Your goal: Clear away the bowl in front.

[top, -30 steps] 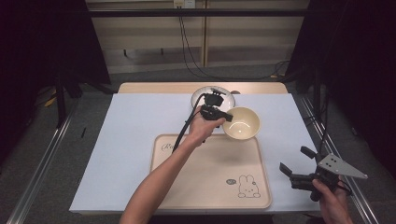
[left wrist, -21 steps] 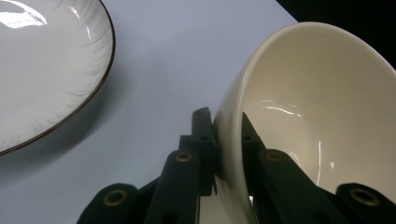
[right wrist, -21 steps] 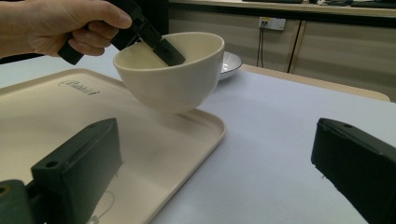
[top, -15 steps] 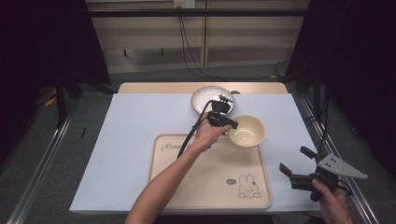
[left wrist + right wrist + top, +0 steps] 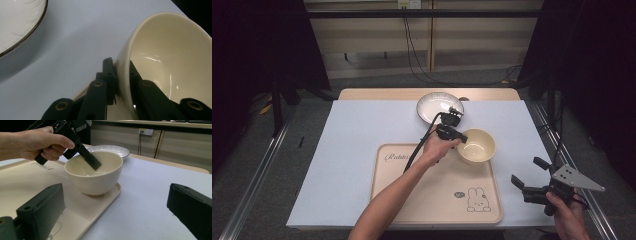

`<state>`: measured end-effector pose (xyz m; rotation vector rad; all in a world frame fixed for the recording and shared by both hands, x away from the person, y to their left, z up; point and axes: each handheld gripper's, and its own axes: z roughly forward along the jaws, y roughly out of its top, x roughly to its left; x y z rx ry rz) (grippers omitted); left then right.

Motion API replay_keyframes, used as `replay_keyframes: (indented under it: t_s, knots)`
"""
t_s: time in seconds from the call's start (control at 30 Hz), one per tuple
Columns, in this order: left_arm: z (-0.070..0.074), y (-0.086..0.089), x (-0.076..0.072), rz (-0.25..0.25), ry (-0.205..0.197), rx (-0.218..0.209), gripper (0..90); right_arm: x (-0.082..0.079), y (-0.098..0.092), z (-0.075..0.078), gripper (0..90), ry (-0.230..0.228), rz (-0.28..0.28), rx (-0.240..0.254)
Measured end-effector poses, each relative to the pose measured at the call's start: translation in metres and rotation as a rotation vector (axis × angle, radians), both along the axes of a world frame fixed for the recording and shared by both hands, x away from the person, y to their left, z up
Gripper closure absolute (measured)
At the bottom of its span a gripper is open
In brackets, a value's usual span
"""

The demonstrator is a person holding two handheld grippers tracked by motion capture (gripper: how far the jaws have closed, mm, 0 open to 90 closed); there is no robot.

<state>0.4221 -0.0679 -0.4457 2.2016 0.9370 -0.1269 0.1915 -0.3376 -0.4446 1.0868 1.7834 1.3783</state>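
High view, table: a white sheet (image 5: 342,165) covers the table, and a beige tray (image 5: 432,200) with a rabbit drawing lies on it on my side.
High view, bowl: the cream bowl (image 5: 477,146) sits at the tray's far right corner, just in front of the white plate (image 5: 434,105).
High view, my left gripper (image 5: 460,138): it reaches in from the left and meets the bowl's left rim, with its black cable running back along my forearm.
High view, my right gripper (image 5: 528,172): I hold it low at the table's right edge, well apart from the bowl, jaws spread wide.

Left gripper view, jaws: they are clamped on the bowl (image 5: 172,65), one jaw outside the wall and one inside.
Left gripper view, surroundings: the plate (image 5: 17,22) with its dark rim line shows at the upper left, with the white sheet (image 5: 75,37) between it and the bowl.

Right gripper view, jaws: my own two jaws stand far apart at the bottom corners, with nothing between them.
Right gripper view, bowl (image 5: 96,178): it rests upright on the tray (image 5: 27,185) close to the tray's edge, with the plate (image 5: 110,148) right behind it.
Right gripper view, my left hand (image 5: 40,142): it grips the left gripper (image 5: 90,161), whose one jaw lies inside the bowl against the wall.
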Motion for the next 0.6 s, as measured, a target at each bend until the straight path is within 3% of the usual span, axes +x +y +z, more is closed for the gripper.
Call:
replay_keyframes:
  t_s: [0.2, 0.6]
  knots:
    - [-0.0063, -0.0009, 0.0005, 0.000, 0.012, 0.019, 83.0, 0.0005, 0.0003, -0.0005, 1.2, 0.002, 0.001, -0.005]
    - [-0.0092, -0.0032, 0.0032, 0.015, 0.018, 0.010, 82.3, 0.0003, 0.0003, -0.0001, 1.1, 0.002, -0.001, -0.005]
